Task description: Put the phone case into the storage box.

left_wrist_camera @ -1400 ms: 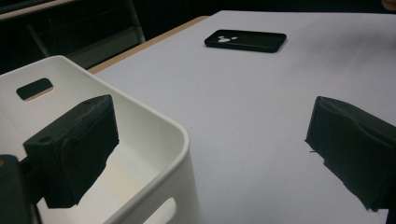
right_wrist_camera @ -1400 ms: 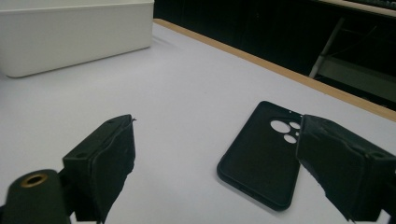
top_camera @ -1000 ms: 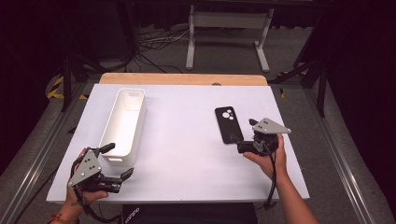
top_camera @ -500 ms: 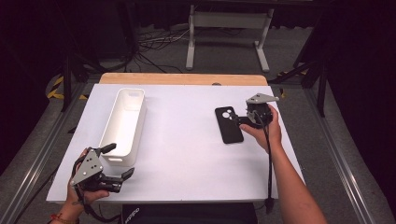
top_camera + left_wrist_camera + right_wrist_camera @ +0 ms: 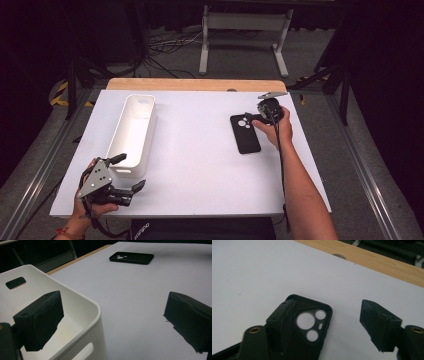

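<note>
Two claws we list. Right claw (image 5: 248,118), right of centre in the high view: jaws spread, lately narrowing, one over the camera end of the black phone case (image 5: 245,134), the other off its edge, nothing pinched. Case lies flat on the white counter (image 5: 200,150). Left claw (image 5: 129,174), lower left: jaws spread, empty, at the near end of the white bin (image 5: 134,131).

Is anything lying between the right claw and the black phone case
Nothing visible. The right claw is at the camera-cutout end of the phone case, jaws apart and just closing in, with bare table around it.
</note>
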`<state>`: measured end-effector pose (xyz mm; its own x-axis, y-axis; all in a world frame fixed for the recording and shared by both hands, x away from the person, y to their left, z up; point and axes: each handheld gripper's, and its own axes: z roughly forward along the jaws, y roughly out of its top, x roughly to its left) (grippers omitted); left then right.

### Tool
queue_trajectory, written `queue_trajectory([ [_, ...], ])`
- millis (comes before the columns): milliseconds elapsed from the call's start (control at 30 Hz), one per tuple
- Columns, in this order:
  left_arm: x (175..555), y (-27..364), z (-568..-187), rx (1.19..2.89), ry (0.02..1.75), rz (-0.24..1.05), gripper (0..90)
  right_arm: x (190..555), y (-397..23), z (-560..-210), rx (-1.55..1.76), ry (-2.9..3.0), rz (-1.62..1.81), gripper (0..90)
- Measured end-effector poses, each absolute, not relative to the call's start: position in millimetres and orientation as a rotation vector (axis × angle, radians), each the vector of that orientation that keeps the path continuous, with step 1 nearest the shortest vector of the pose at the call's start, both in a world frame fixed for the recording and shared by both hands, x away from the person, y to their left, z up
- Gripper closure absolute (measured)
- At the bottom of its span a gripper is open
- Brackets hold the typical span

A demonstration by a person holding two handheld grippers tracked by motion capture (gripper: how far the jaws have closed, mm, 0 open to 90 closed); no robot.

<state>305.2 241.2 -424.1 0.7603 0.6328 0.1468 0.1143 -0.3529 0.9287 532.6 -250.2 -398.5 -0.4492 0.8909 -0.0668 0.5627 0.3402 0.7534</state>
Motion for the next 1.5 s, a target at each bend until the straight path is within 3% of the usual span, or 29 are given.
queue_trajectory([
  [567,304,243,-427,1.883,0.566,0.581,3.8,568,-253,-445,1.479,2.118,0.862,48.1],
  [933,306,240,-429,1.902,0.563,0.566,3.9,571,-246,-447,1.407,2.147,0.847,69.9],
  [1033,306,240,-429,1.916,0.564,0.567,4.0,570,-245,-448,1.425,2.141,0.872,80.0],
  [1400,307,237,-431,1.952,0.553,0.545,4.1,568,-243,-447,1.443,2.12,0.863,82.3],
  [1500,308,237,-431,1.947,0.556,0.544,4.1,568,-243,-447,1.457,2.113,0.868,77.0],
])
